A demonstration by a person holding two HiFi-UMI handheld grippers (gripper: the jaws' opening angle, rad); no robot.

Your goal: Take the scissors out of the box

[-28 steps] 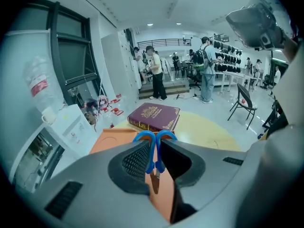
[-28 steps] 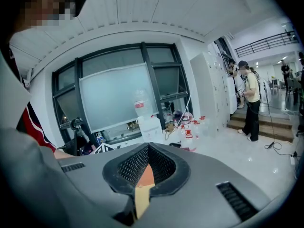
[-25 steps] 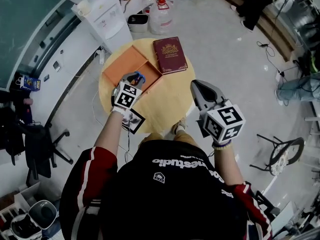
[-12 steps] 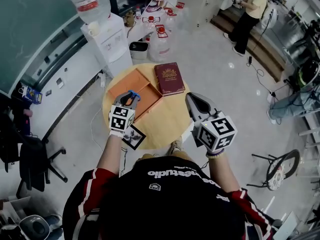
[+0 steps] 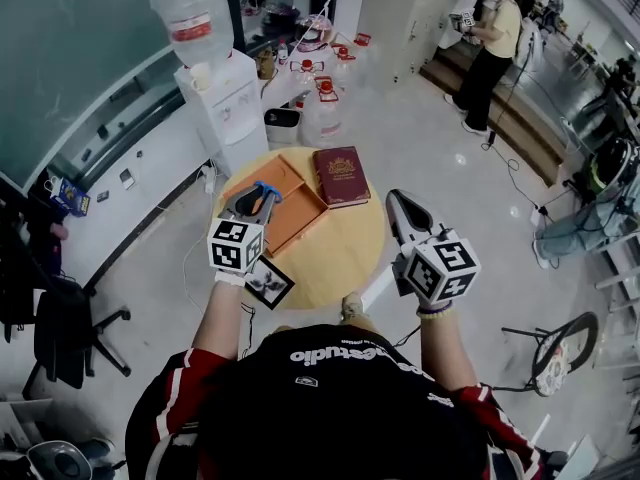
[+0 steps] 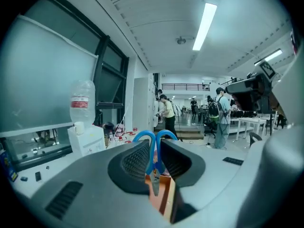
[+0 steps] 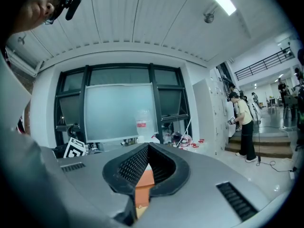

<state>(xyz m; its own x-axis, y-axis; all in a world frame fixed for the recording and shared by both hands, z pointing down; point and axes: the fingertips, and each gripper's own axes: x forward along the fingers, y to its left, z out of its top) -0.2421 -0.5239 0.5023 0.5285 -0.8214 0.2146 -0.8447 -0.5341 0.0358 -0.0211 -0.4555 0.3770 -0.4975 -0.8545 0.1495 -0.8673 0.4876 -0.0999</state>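
Left tongs [image 6: 154, 145] closed partway, clamped on blue-handled scissors [image 6: 153, 161]; blades hang down between the pads, handles stick out past the tips. Scissors are held in the air above the open orange box [image 5: 288, 208]. Right tongs [image 7: 147, 147] closed tip to tip, nothing gripped, raised off the worktop's right edge. Round wooden worktop [image 5: 340, 258] carries the box and a dark red book [image 5: 341, 176] just beside it. Pale floor [image 5: 440, 168] open all round. Water dispenser [image 5: 225, 103] and a standing person [image 5: 490, 53] beyond.
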